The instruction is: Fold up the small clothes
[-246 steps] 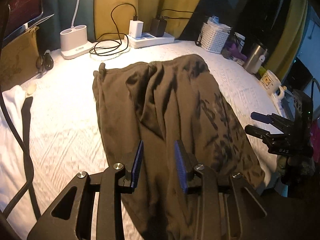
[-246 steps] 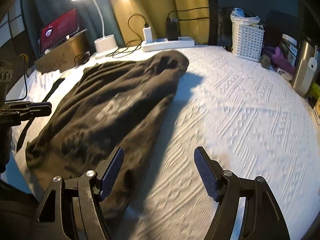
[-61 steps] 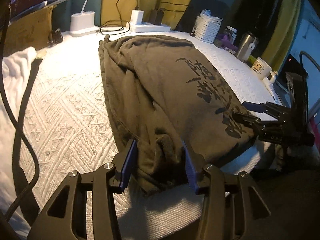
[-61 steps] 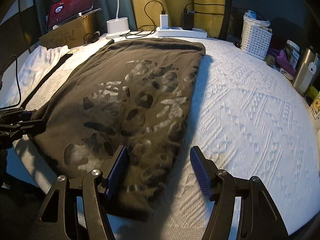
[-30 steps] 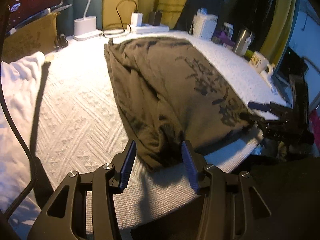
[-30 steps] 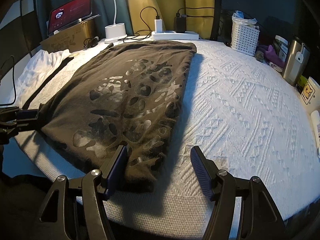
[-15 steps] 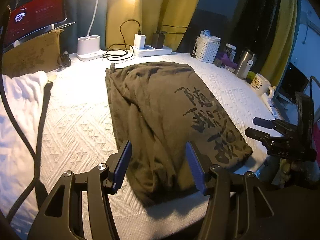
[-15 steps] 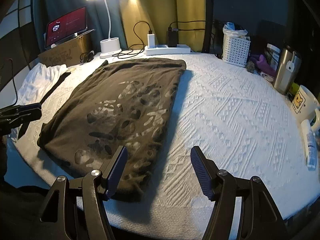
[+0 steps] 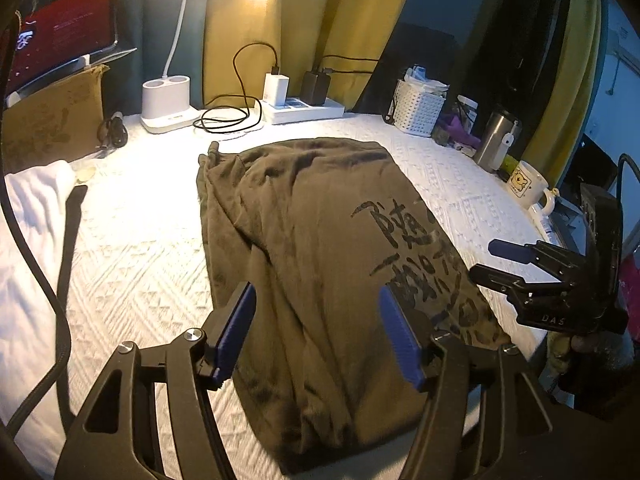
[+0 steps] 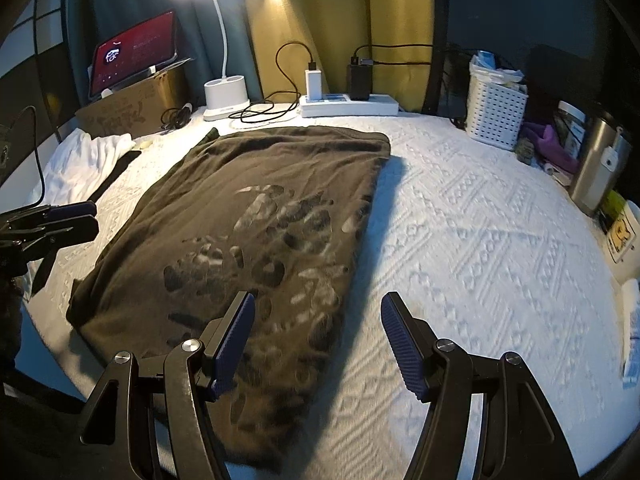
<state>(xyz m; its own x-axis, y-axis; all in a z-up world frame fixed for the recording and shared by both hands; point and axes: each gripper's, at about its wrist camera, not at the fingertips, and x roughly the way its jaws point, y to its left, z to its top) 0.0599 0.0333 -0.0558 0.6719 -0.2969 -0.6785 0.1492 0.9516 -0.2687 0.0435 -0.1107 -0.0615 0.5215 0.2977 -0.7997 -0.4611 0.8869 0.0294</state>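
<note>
Lying lengthwise on the white textured bedspread (image 10: 480, 248) is the dark olive shirt (image 10: 256, 216), folded into a long panel with its black print facing up. To its left sits a white cloth (image 10: 86, 160), near a tablet (image 10: 134, 54) propped on a cardboard box (image 10: 132, 114). Both grippers hover above the near hem: the left gripper (image 9: 318, 330) has its jaws spread and empty, and the right gripper (image 10: 318, 340) likewise, over the shirt's right edge. Farther right stand a white basket (image 10: 496, 114) and a steel tumbler (image 10: 598, 168).
</note>
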